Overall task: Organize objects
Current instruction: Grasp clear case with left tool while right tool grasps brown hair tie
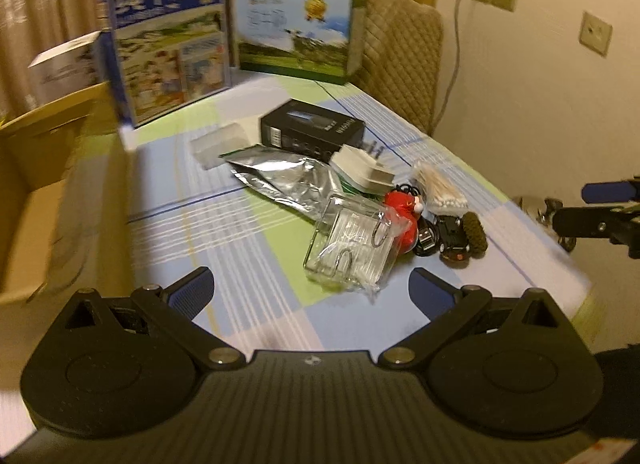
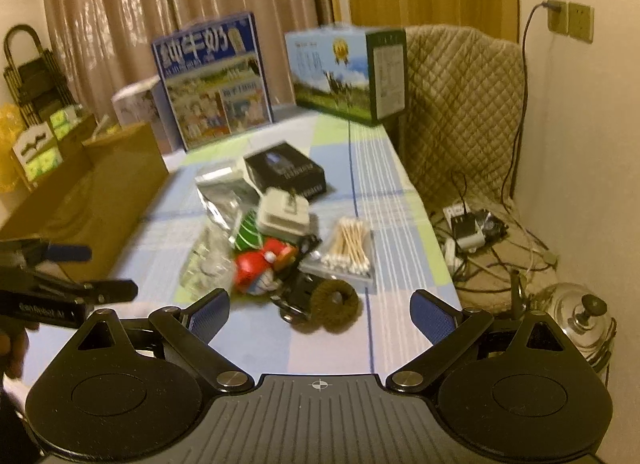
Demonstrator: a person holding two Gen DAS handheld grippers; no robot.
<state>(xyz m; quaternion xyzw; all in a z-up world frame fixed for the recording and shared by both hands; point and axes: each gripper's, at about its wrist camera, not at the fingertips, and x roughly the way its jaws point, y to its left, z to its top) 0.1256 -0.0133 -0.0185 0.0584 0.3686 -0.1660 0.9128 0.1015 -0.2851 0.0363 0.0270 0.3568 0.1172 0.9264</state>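
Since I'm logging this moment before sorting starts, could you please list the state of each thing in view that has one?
Left claw: open, empty.
Right claw: open, empty.
Brown cardboard box: open at the top.
Small black rectangular carton: closed, lying flat.
Clear plastic pack of cotton swabs: lying flat.
Silver foil pouch: crumpled, lying flat.

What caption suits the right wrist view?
Open right tool facing cotton swabs, red toy and black box.
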